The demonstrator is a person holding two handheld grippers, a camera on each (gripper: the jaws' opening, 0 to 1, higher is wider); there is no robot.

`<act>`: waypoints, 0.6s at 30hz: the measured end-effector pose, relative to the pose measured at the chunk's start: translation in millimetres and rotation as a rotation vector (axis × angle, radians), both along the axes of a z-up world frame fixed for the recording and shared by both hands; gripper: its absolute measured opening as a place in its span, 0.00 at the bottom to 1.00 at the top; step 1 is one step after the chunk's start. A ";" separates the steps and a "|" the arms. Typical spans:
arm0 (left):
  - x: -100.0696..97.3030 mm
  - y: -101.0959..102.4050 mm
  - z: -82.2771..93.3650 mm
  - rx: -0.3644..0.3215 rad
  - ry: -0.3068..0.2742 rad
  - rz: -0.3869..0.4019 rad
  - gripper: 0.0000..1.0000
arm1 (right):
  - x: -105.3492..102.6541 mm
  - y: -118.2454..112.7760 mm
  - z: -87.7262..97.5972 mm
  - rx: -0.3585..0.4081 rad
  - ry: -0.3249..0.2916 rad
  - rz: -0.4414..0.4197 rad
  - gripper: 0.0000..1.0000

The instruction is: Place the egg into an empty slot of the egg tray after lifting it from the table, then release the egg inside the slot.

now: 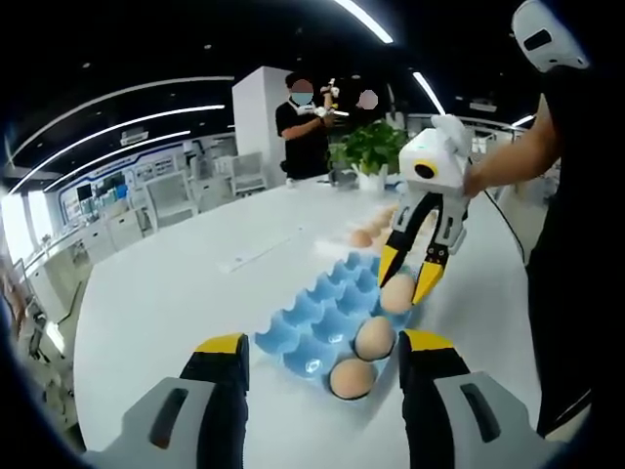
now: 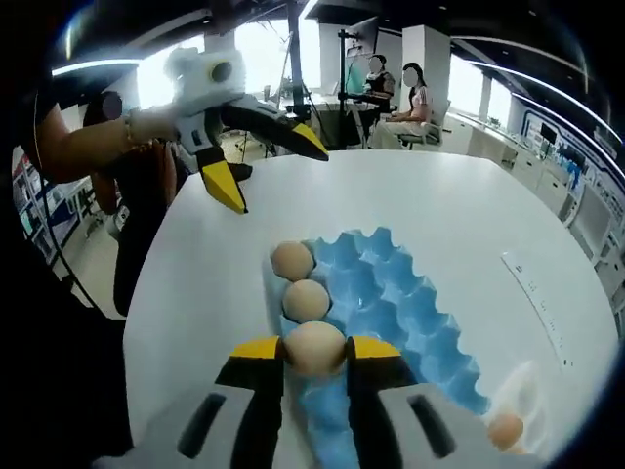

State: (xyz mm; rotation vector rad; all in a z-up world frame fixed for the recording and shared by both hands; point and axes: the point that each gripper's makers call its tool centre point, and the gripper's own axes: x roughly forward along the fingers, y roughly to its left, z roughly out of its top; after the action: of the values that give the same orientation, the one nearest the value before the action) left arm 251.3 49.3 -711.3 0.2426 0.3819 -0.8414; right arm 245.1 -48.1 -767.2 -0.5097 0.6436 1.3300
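Where office lights glow, white table (image 2: 459, 225), egg tray (image 2: 391, 293)

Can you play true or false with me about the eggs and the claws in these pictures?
1. The egg tray is blue. True.
2. The right claw is pinching an egg. True.
3. The left claw is holding an egg too. False: it is open with nothing between its tips.
4. Two other eggs already sit in the tray. True.
5. Every slot in the tray is full. False: most of the blue slots are empty.
6. The table is black. False: it is white.
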 end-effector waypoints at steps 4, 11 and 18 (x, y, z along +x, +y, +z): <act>0.0 1.3 1.1 -0.002 -0.002 0.003 0.62 | -0.1 1.5 -4.0 -0.005 0.008 0.004 0.25; -0.5 1.7 0.5 -0.002 0.000 0.004 0.62 | 2.3 0.4 -14.2 -0.025 0.027 -0.003 0.25; -0.6 1.7 0.4 -0.003 0.002 0.006 0.62 | 2.9 2.3 -18.0 -0.023 0.027 0.001 0.25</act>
State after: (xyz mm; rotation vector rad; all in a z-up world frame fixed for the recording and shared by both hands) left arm 250.7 51.0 -710.9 0.2384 0.3828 -0.8365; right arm 248.0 -45.8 -785.2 -0.5115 0.6823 1.3334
